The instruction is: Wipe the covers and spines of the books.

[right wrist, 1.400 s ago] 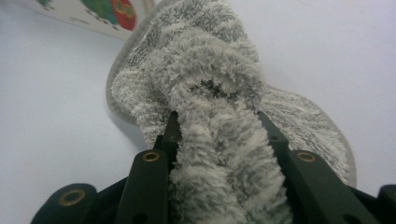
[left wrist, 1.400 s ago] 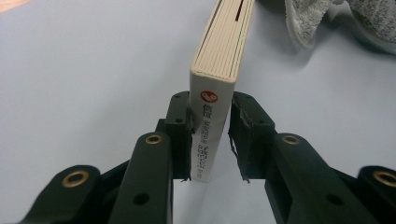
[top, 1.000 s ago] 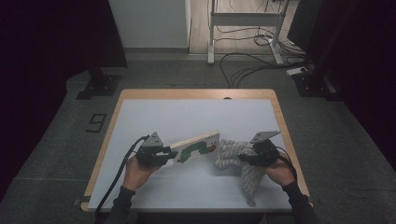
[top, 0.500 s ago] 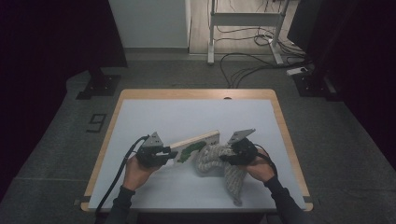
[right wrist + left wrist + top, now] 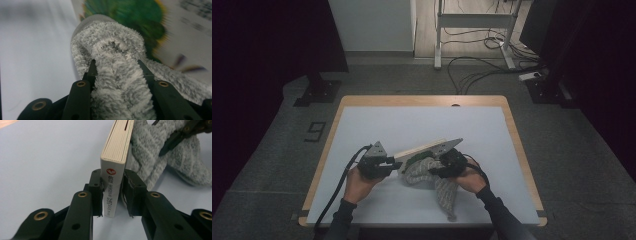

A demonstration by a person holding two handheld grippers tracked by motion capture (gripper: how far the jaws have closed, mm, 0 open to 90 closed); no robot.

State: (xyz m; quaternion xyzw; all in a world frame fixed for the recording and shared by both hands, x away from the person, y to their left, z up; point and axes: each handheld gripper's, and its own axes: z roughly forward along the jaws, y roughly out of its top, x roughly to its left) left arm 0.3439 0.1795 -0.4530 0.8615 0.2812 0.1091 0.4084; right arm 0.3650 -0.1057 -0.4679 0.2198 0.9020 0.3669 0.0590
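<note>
While the left hand (image 5: 362,177) sits planted near the front-left of the white tabletop (image 5: 377,125), its cable trailing off toward the front edge, the left tongs (image 5: 398,164) are clamped hard on a book (image 5: 424,150). Look at the left gripper view: both black pads (image 5: 96,185) press on the book's (image 5: 117,165) spine end, one on each cover, and the pale page block stands on edge, running away from the camera. From the high view the book tilts up off the tabletop, its far end raised toward the right.

Moving across to the middle, a grey fluffy towel (image 5: 427,172) is bunched right against the book's underside, touching the cover, with a loose tail draping down toward the front edge. The left gripper view shows that towel (image 5: 155,157) pressed against the book's right-hand cover.

Over on the right, the right hand (image 5: 469,177) comes in with the right tongs (image 5: 439,169) pinching a thick fold of the towel. The right gripper view makes it plain: a rope of grey pile (image 5: 120,82) fills the gap between the two jaws, and just beyond it the bunched end of the cloth meets the book's cover (image 5: 140,17), a blur of green and yellow print with white above.
</note>
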